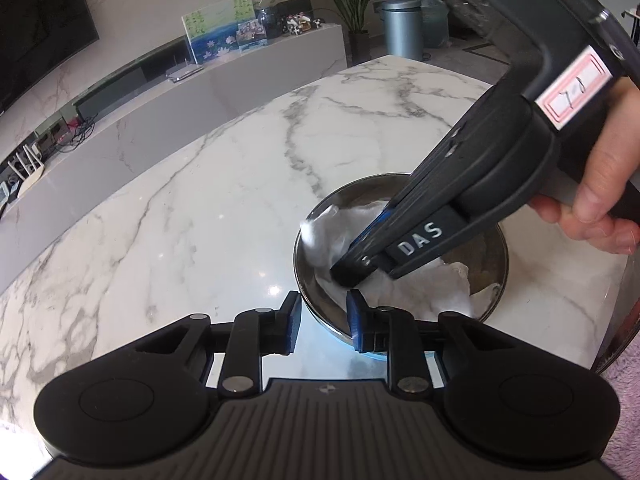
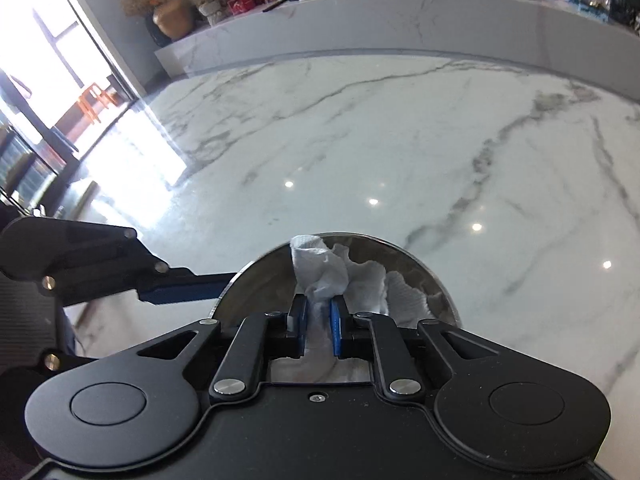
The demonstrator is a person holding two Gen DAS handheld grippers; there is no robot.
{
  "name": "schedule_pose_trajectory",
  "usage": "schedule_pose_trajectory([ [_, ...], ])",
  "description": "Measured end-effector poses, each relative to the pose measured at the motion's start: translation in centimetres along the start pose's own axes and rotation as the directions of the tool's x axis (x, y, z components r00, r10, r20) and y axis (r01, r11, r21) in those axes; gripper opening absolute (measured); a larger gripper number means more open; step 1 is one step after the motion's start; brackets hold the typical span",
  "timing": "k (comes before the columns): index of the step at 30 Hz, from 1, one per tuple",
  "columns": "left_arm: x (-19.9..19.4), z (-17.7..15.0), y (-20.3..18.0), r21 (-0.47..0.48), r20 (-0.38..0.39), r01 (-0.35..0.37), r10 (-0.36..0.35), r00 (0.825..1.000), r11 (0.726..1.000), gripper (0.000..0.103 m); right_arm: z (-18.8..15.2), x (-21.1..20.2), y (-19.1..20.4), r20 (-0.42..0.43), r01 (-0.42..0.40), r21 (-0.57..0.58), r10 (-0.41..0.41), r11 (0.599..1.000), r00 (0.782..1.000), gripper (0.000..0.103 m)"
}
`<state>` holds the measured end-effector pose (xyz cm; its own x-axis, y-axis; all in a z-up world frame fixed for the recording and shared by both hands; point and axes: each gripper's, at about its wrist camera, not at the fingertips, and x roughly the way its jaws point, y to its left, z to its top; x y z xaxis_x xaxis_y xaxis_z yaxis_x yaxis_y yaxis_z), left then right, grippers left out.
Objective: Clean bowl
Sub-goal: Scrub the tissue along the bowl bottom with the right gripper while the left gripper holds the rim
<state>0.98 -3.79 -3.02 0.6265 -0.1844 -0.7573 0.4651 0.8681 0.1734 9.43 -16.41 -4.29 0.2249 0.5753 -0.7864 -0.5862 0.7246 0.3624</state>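
Observation:
A steel bowl stands on the white marble table, near its front edge. A crumpled white paper towel lies inside it. My right gripper, held by a hand, reaches down into the bowl and is shut on the towel. In the right wrist view the towel bulges up from between the blue pads of the right gripper, against the bowl's inner wall. My left gripper straddles the bowl's near rim, one pad outside and one inside, pressed on the wall. Its outer finger meets the rim from the left.
A long marble console with pictures, a router and cables runs behind the table. A grey bin and a potted plant stand beyond the far table corner. Pink fabric sits at the lower right. Bright glass doors are on the left.

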Motion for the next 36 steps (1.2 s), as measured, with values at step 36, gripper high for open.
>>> schedule_pose_trajectory([
  [36,1.4,0.4,-0.1,0.027,-0.046,-0.040,0.041,0.998,0.999,0.014,-1.1,-0.9,2.7,-0.107,0.183,-0.222,-0.211,0.958,0.972,0.005],
])
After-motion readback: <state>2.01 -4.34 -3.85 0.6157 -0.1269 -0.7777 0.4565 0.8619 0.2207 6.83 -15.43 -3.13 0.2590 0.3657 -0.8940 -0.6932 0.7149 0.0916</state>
